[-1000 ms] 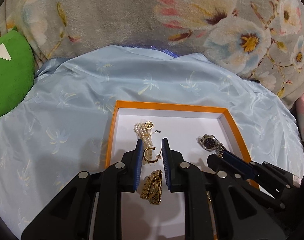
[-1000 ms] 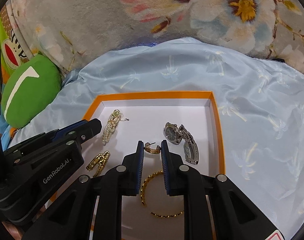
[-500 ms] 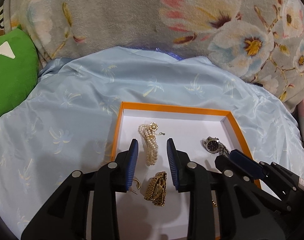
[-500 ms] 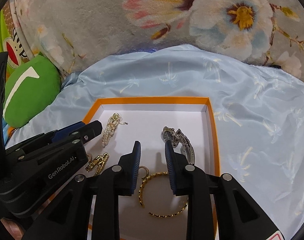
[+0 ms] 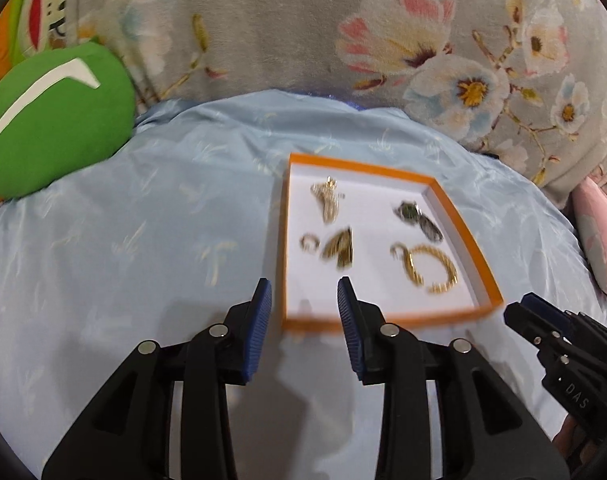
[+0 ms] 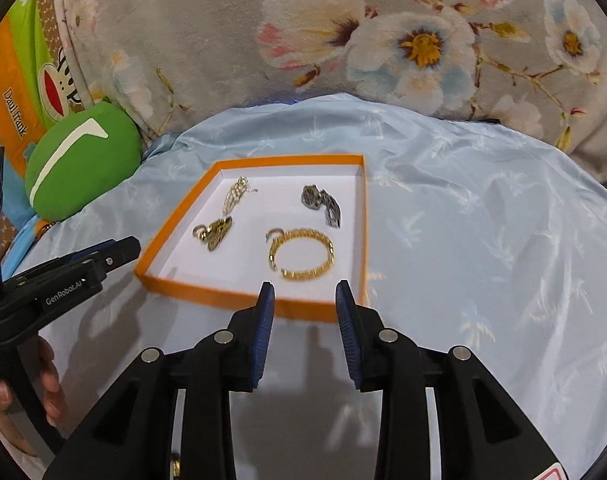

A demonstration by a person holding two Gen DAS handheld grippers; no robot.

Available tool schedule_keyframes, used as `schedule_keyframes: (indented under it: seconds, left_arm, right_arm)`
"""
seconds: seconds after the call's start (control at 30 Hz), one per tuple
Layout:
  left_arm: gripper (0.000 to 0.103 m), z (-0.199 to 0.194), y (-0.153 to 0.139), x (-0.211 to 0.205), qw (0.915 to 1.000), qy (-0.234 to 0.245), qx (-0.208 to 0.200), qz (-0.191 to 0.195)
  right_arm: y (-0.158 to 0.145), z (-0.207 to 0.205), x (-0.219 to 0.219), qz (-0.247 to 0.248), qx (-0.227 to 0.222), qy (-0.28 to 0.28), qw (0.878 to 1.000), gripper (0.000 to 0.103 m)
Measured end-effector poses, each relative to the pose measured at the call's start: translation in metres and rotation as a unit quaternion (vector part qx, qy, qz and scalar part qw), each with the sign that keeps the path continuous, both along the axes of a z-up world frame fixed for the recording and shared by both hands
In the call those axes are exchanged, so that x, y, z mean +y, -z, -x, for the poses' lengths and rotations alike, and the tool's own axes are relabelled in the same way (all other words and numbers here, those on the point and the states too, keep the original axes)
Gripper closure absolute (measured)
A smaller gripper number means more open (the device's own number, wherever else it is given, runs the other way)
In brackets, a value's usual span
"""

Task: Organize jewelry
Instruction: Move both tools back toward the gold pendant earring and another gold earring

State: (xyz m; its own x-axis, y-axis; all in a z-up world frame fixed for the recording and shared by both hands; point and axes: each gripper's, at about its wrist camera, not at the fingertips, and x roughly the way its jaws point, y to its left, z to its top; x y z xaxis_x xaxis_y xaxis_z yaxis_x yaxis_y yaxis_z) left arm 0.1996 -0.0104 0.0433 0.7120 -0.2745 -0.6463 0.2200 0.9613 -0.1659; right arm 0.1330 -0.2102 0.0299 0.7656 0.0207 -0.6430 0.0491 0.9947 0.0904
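Observation:
An orange-rimmed white tray (image 5: 469,236) (image 6: 363,216) lies on the blue cloth. In it are a pearl bracelet (image 5: 327,200) (image 6: 235,198), a silver watch (image 5: 417,220) (image 6: 321,204), a gold watch band (image 5: 339,248) (image 6: 219,232), a gold bangle (image 5: 431,268) (image 6: 301,256) and two small gold hoop earrings (image 5: 308,243) (image 6: 274,233). My left gripper (image 5: 303,308) is open and empty at the tray's near left corner. My right gripper (image 6: 305,308) is open and empty at the tray's near edge.
A light blue satin cloth (image 5: 123,260) (image 6: 483,240) covers the surface. A green cushion (image 5: 51,124) (image 6: 79,160) lies at the left. A grey floral blanket (image 5: 303,28) (image 6: 343,40) rises behind. The other gripper shows in each view, right (image 5: 571,368) and left (image 6: 51,284).
Both grippers opened, released a hoop earring each into the tray, and pulled back out of the tray toward me. The left view is blurred from motion.

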Motion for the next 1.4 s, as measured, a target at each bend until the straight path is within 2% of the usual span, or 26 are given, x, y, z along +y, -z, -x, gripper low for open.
schedule_keyframes:
  seconds: [0.2,0.5,0.63,0.73,1.13,1.33,1.4]
  left_arm:
    - [0.069,0.067,0.012,0.014,0.9999,-0.008,0.003,-0.014]
    - [0.068,0.12,0.028,0.026,0.9996,-0.011,0.022,-0.015]
    - [0.067,0.134,0.03,0.028,0.9996,-0.006,0.022,-0.015]
    - [0.057,0.141,0.03,0.029,0.9996,-0.007,0.018,-0.019]
    - [0.057,0.144,0.032,0.03,0.9994,-0.009,0.025,-0.023]
    - [0.056,0.145,0.034,0.028,0.9992,0.0,0.031,-0.026]
    - [0.056,0.145,0.036,0.025,0.9988,0.005,0.038,-0.029]
  right_arm:
    - [0.017,0.065,0.004,-0.011,0.017,0.008,1.0,0.072]
    - [0.036,0.116,0.013,-0.028,0.041,0.011,0.999,0.072]
    - [0.037,0.124,0.014,-0.038,0.043,0.015,0.998,0.072]
    - [0.038,0.125,0.015,-0.038,0.046,0.017,0.998,0.072]
    - [0.045,0.116,0.01,-0.049,0.069,0.03,0.996,0.072]
    - [0.046,0.112,0.017,-0.027,0.075,0.036,0.996,0.074]
    - [0.046,0.112,0.018,-0.02,0.076,0.038,0.996,0.078]
